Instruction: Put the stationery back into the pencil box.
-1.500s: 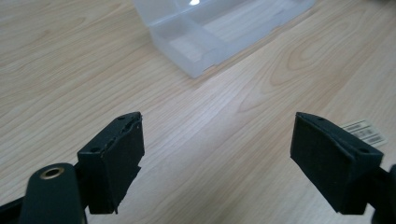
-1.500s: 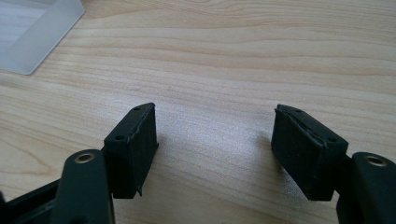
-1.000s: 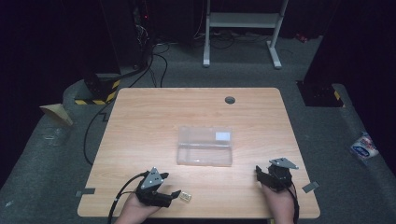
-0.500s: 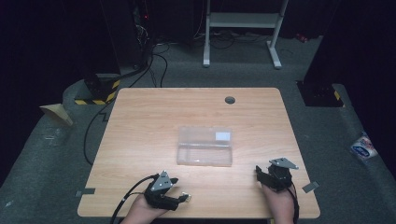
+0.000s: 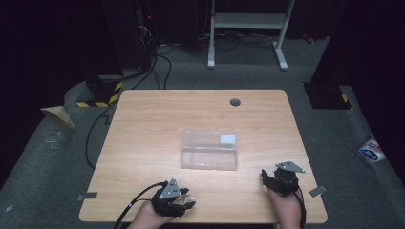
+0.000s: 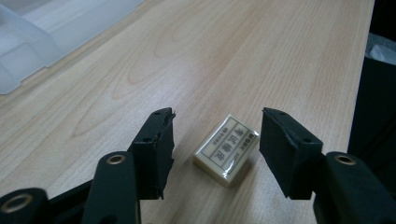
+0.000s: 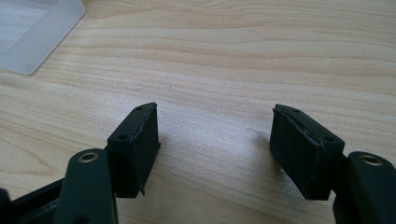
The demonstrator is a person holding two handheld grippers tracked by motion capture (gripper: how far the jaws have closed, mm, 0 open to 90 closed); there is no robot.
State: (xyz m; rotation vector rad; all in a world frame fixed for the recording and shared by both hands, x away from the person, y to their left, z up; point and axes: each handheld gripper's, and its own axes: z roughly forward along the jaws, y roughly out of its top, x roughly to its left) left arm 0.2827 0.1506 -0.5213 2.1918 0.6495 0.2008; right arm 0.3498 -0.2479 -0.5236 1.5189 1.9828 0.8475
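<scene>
The left gripper [image 6: 215, 140], just closing, straddles the eraser [image 6: 227, 149], pads seemingly not touching it.

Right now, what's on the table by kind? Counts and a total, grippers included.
Eraser: 1, between the left gripper's open jaws, not touched
Clear plastic box: 1
Grippers: 2, left gripper and right gripper
Total: 4

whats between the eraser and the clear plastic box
Bare wooden tabletop in the left gripper view, between the small cream rectangular eraser and the clear plastic box.
</scene>
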